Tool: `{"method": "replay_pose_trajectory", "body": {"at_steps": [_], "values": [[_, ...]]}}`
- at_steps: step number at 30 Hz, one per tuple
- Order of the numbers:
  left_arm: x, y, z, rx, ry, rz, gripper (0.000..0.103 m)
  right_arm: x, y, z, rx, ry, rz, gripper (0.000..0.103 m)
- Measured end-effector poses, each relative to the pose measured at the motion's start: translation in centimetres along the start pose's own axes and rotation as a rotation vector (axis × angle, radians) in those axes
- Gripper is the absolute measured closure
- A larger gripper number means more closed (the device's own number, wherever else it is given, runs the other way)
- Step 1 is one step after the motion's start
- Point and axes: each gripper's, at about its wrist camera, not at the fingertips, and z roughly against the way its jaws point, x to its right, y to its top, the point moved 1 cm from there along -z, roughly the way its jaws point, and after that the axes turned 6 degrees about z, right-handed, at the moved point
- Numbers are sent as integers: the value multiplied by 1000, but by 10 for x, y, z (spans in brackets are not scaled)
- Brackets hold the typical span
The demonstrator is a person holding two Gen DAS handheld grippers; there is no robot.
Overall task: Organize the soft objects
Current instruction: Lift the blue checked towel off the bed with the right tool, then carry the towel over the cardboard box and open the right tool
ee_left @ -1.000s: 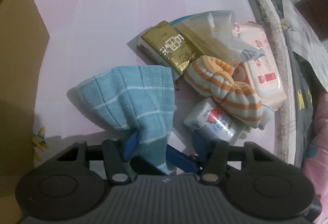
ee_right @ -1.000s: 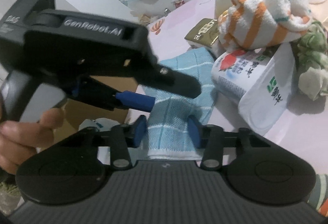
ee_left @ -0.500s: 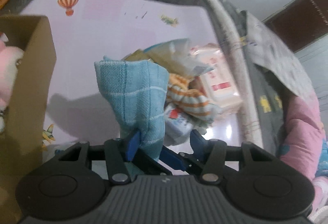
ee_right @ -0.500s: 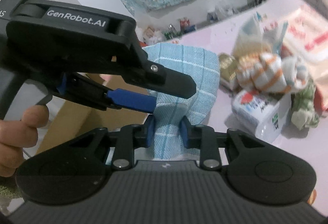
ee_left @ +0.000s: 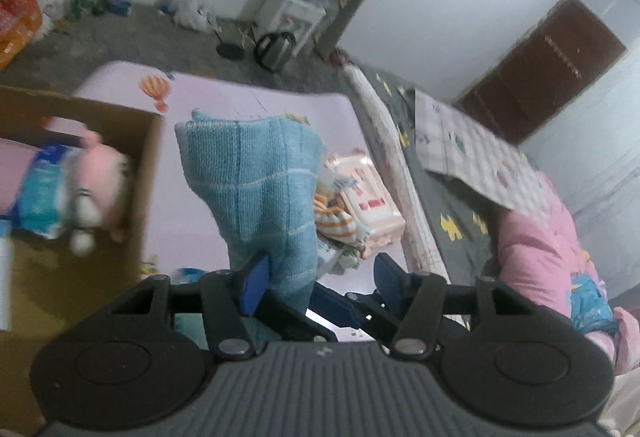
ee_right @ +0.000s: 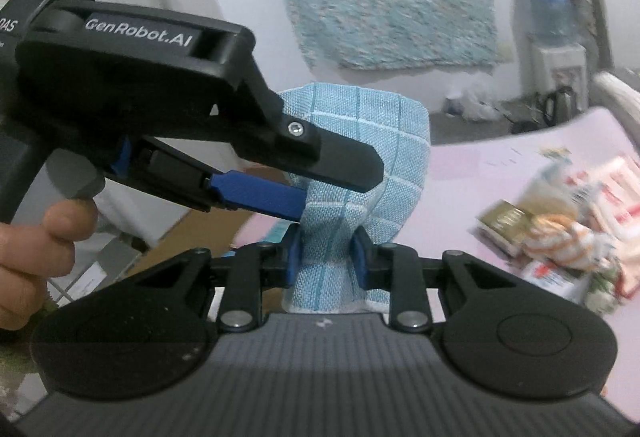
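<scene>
A light blue checked towel (ee_left: 260,189) hangs in the air above the pink mat (ee_left: 240,105). My right gripper (ee_right: 324,257) is shut on the bunched lower end of the towel (ee_right: 372,125), with both blue pads pressing the cloth. My left gripper (ee_left: 320,273) has its jaws opening. The towel leans on its left pad, while its right pad stands apart from the cloth. A finger of the right gripper crosses under that gap. From the right wrist view, the left gripper (ee_right: 332,189) is just above the pinch, held by a hand (ee_right: 36,245).
An open cardboard box (ee_left: 148,165) on the left holds a pink plush toy (ee_left: 100,165) and a blue pack. On the mat lie a striped cloth (ee_left: 336,221), a wipes pack (ee_left: 368,197) and a gold pack (ee_right: 504,221). A bed with a pink quilt (ee_left: 532,249) is to the right.
Both grippers have risen and tilted up, lifting the towel off the mat. The right jaws closed onto the towel. The pile has dropped away below, and the box interior has come into view.
</scene>
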Motion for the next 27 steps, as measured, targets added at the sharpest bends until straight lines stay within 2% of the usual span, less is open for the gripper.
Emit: {"method": "replay_pose_trajectory", "body": {"at_steps": [6, 8, 11, 15, 20, 27], "values": [[-56, 1, 52, 61, 20, 85, 44, -59, 14, -33, -52, 86, 39, 78], [-80, 3, 59, 55, 27, 116, 41, -75, 15, -51, -95, 107, 40, 78], [-118, 7, 59, 36, 49, 176, 41, -98, 12, -83, -174, 111, 43, 78], [-171, 12, 46, -10, 67, 244, 41, -132, 0, -129, -296, 66, 66, 78], [-230, 16, 23, -68, 41, 333, 41, -158, -13, -186, -434, -4, 110, 78], [-268, 14, -5, -125, 29, 335, 41, -174, -39, -247, -592, -76, 128, 78]]}}
